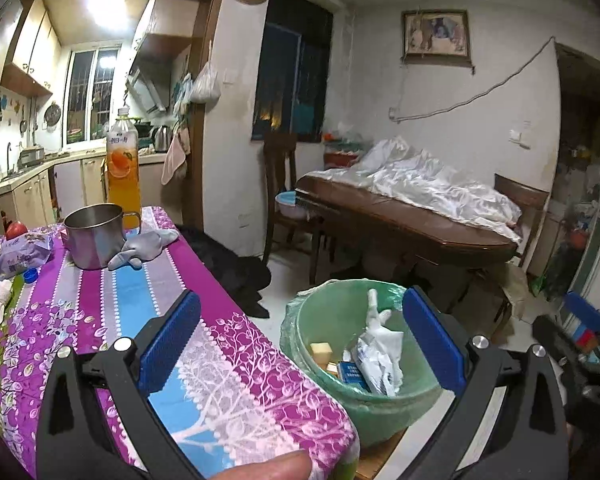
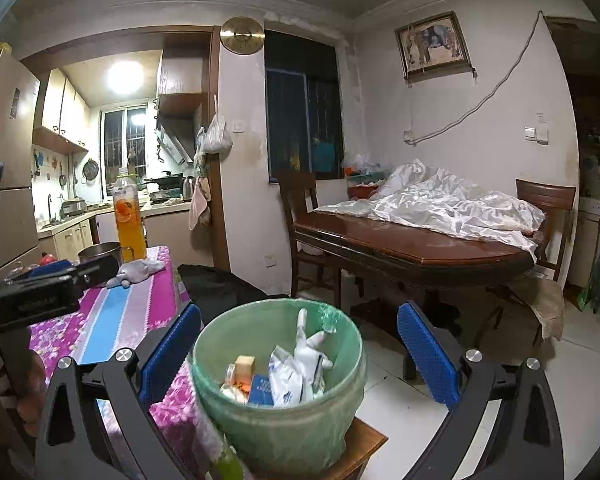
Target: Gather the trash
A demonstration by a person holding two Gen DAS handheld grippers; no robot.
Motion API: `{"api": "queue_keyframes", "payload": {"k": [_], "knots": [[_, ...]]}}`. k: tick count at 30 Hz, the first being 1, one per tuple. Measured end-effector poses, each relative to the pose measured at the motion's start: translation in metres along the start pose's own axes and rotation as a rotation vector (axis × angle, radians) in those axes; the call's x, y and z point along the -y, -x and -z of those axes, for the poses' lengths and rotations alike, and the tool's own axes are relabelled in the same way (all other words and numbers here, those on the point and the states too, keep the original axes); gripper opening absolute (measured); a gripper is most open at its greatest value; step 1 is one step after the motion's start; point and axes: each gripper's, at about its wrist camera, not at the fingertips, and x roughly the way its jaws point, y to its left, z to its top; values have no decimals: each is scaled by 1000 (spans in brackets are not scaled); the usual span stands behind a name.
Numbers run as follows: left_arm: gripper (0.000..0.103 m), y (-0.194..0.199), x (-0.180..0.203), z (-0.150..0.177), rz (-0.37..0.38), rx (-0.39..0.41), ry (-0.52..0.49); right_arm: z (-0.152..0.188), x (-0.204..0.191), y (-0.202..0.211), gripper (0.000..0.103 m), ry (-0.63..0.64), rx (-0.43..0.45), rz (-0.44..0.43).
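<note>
Hovering spread and empty, the right hand-held gripper [image 2: 298, 354] frames the green-lined trash bin [image 2: 278, 396], which sits on a low wooden stool just beside the counter [image 1: 148, 292]. The left hand-held gripper [image 1: 300, 344] is likewise spread with nothing between its blue pads, poised over the counter's near corner with the bin on its right.

The likeliest slip from here is a gripper arm nudging the bin's rim: the bin appears to perch near the stool's edge, so a knock could tip it and spill the crumpled white wrappers [image 2: 296, 368] and small boxes already inside. Trash still to collect seems to lie far back on the counter, a blue bottle cap [image 1: 31, 276] and a crumpled white scrap [image 1: 1, 300]; reaching for them passes close to the steel mug [image 1: 94, 236] and the tall orange drink bottle [image 1: 123, 168], which could topple if brushed.

The counter wears a slippery-looking purple and blue floral cloth. Beyond lie a lit kitchen, a wooden dining table under white sheeting and a tiled floor.
</note>
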Motion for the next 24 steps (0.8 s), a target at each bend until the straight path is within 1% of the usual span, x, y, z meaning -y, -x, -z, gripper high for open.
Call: {"api": "queue_keyframes", "payload": {"k": [3, 5, 10, 14, 20, 24], "knots": [[97, 16, 4, 10, 7, 19, -24, 11, -3, 14, 98, -9, -2, -4], [97, 23, 5, 16, 12, 8, -34, 17, -7, 27, 98, -2, -1, 2], [97, 42, -1, 31, 23, 13, -16, 28, -9, 52, 98, -3, 12, 10], [97, 57, -2, 42, 19, 24, -13, 38, -8, 73, 98, 5, 23, 23], [97, 78, 9, 63, 62, 17, -56, 50, -9, 104, 98, 15, 56, 56], [97, 88, 15, 72, 88, 25, -64, 57, -7, 120, 98, 5, 66, 71]]}}
